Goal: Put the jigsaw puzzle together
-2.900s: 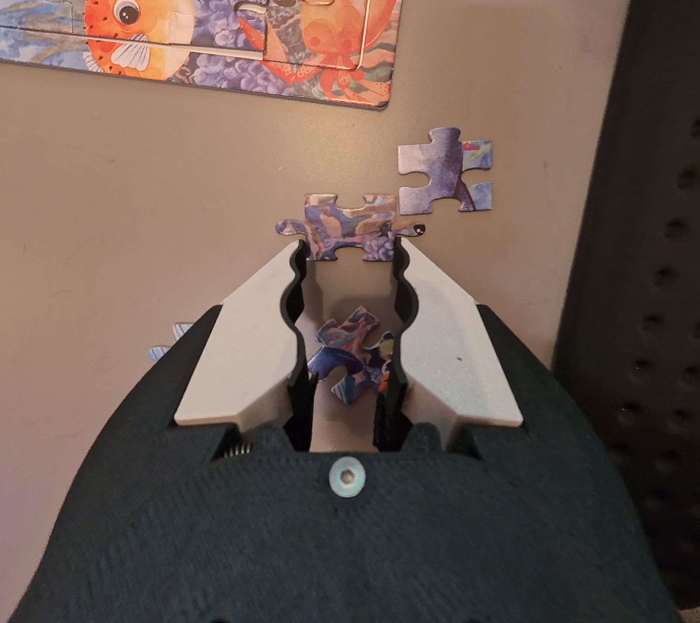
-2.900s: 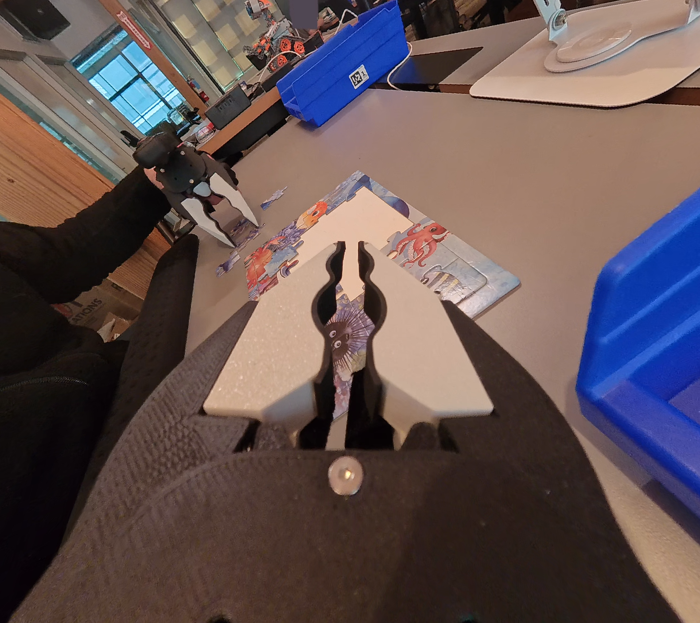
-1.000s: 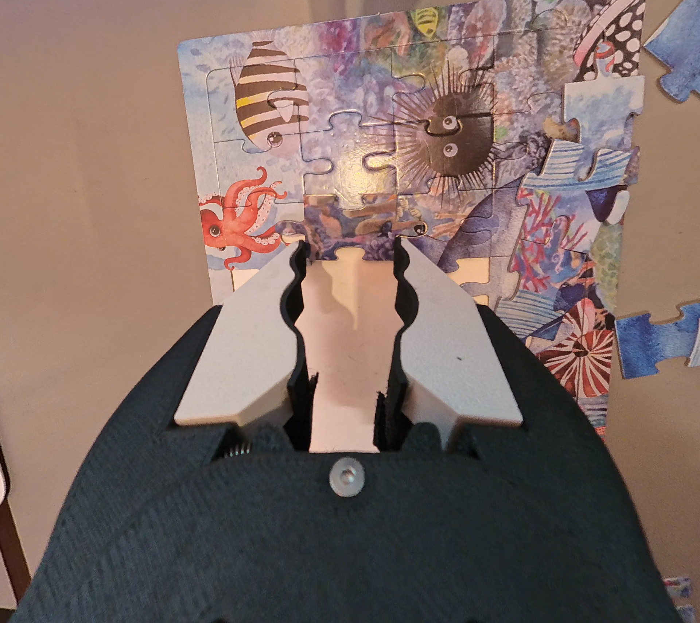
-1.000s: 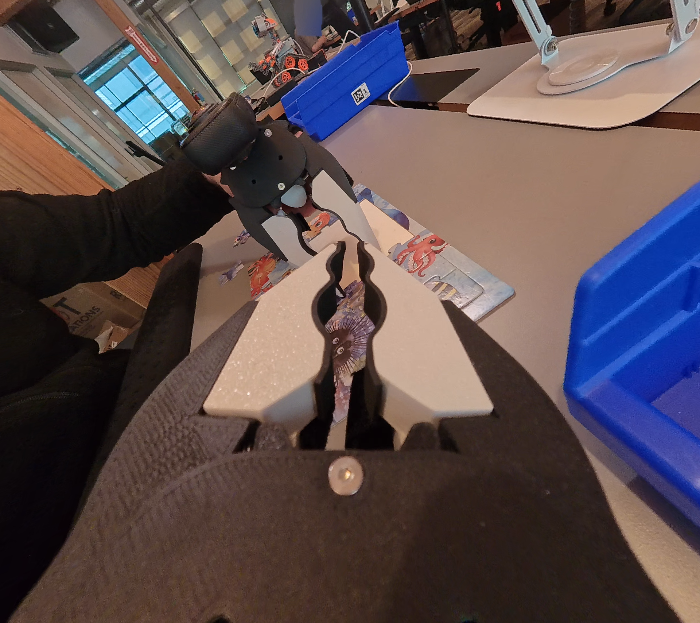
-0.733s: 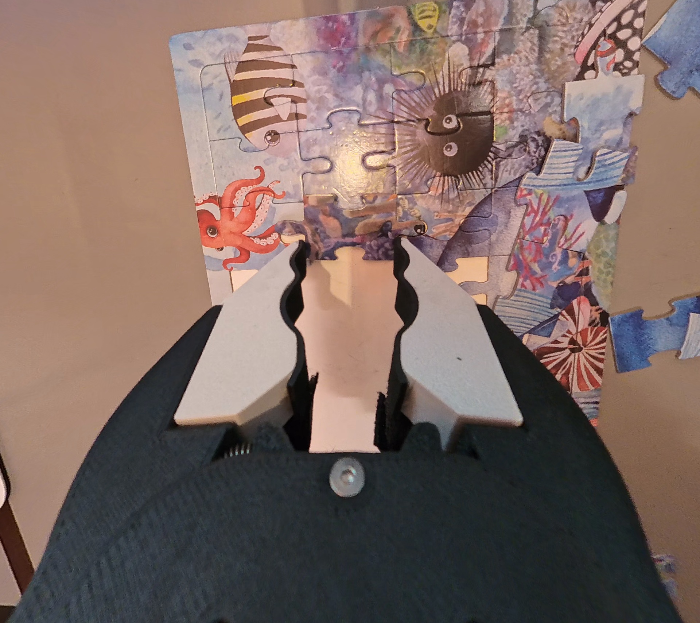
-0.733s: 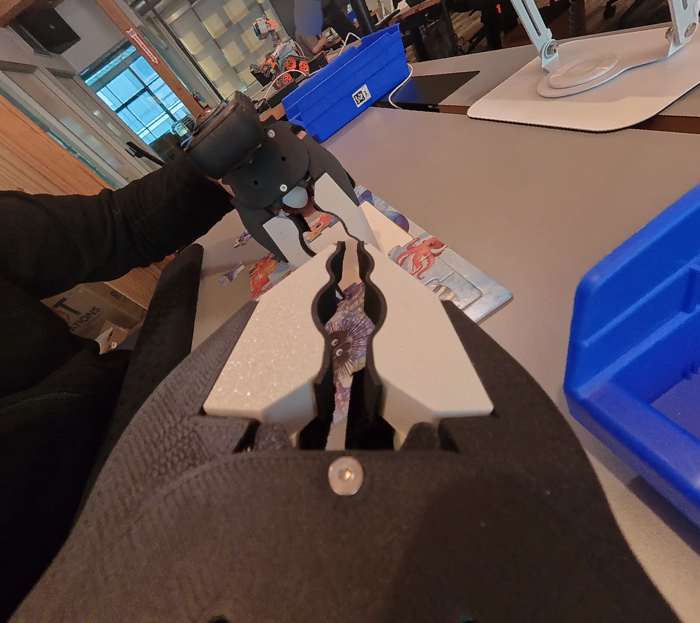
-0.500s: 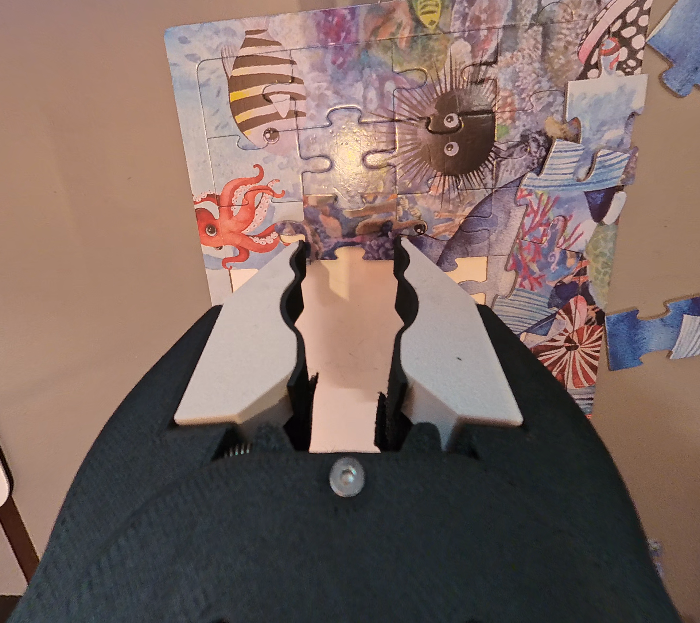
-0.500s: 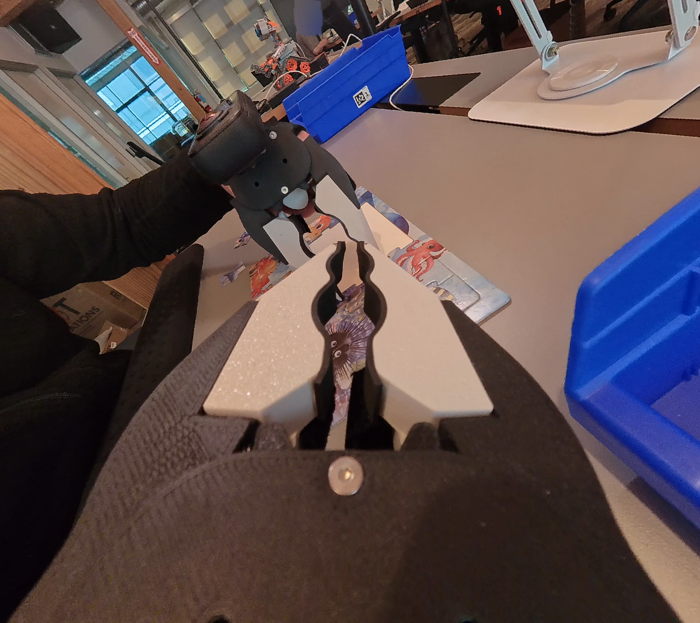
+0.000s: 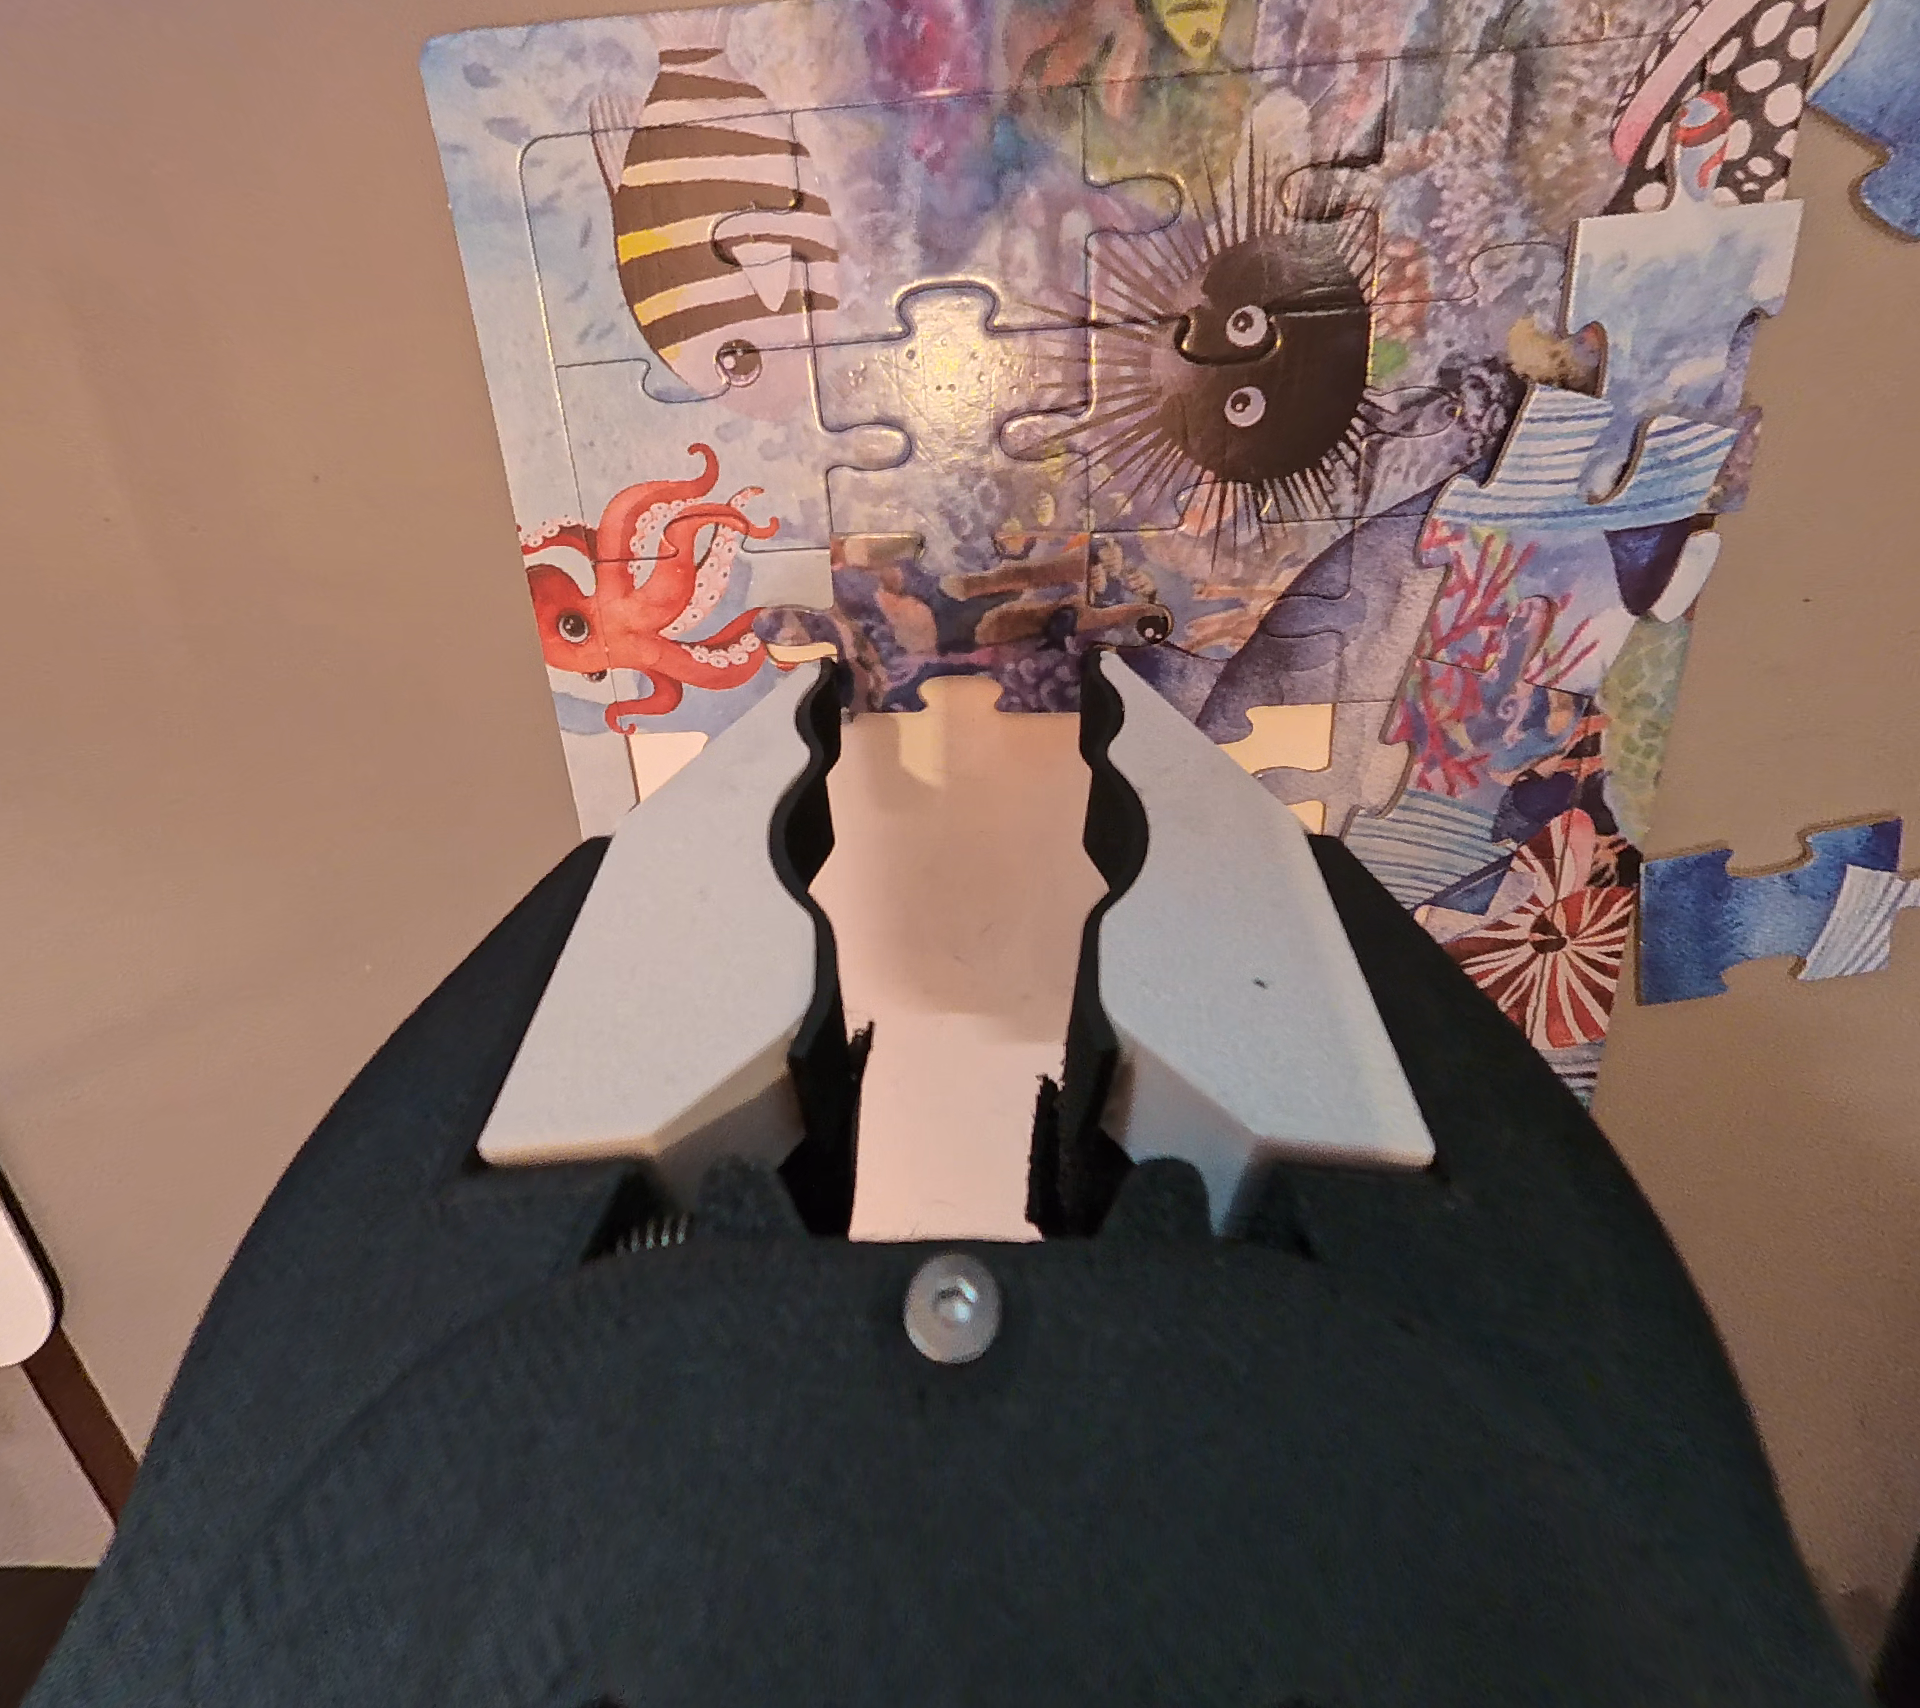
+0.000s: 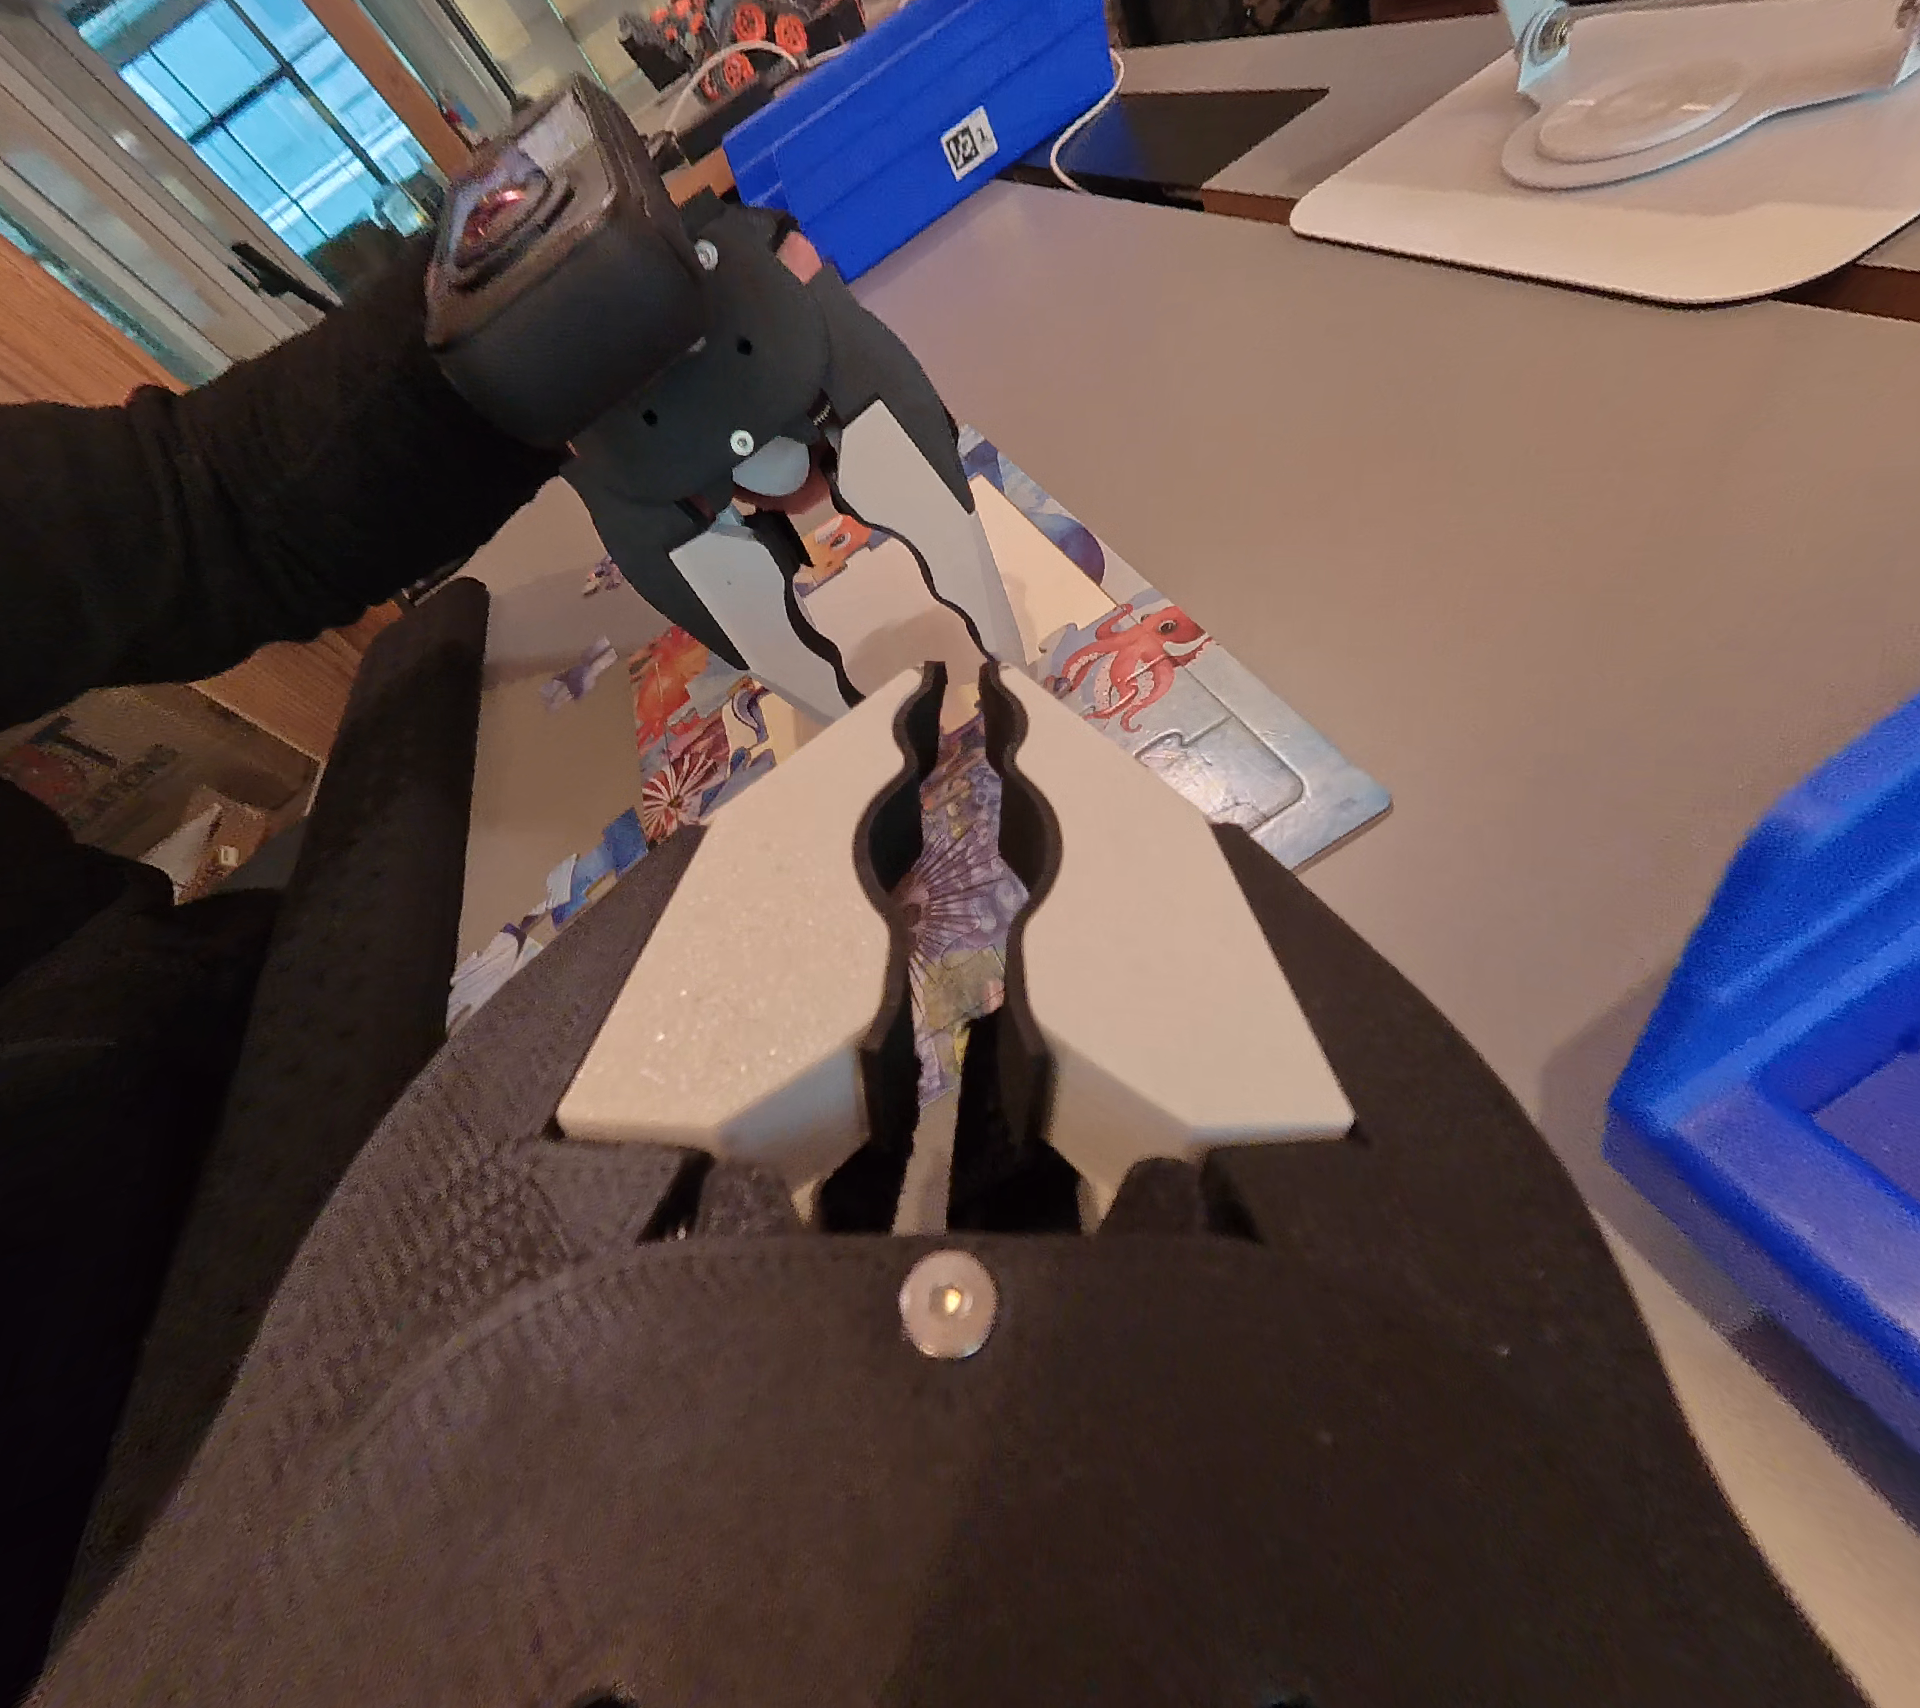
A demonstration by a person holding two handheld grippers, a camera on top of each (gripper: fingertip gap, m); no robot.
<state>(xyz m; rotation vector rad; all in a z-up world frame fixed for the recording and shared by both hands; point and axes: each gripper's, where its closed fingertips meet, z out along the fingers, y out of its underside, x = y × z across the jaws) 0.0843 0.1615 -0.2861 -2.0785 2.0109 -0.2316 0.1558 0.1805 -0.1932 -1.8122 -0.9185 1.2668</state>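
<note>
Left gripper (image 9: 961,671) holds a piece at the puzzle board (image 9: 488,204); right gripper (image 10: 961,671) waits with nothing in it.

We note one grey table (image 10: 1455,463) bearing one board, largely filled, its bare cream gap lying directly under the left tool. We judge the left hand nearer to the work. Its fingers (image 9: 1153,723) are clamped on one purple-blue piece (image 9: 966,619), long axis crosswise to them, level with the row beside the red octopus (image 9: 644,578); whether it is seated we cannot tell. The right gripper's fingers stand slightly apart, clear of the board. Two blue bins (image 10: 935,89) and two loose blue pieces (image 9: 1766,915) are in view.
</note>
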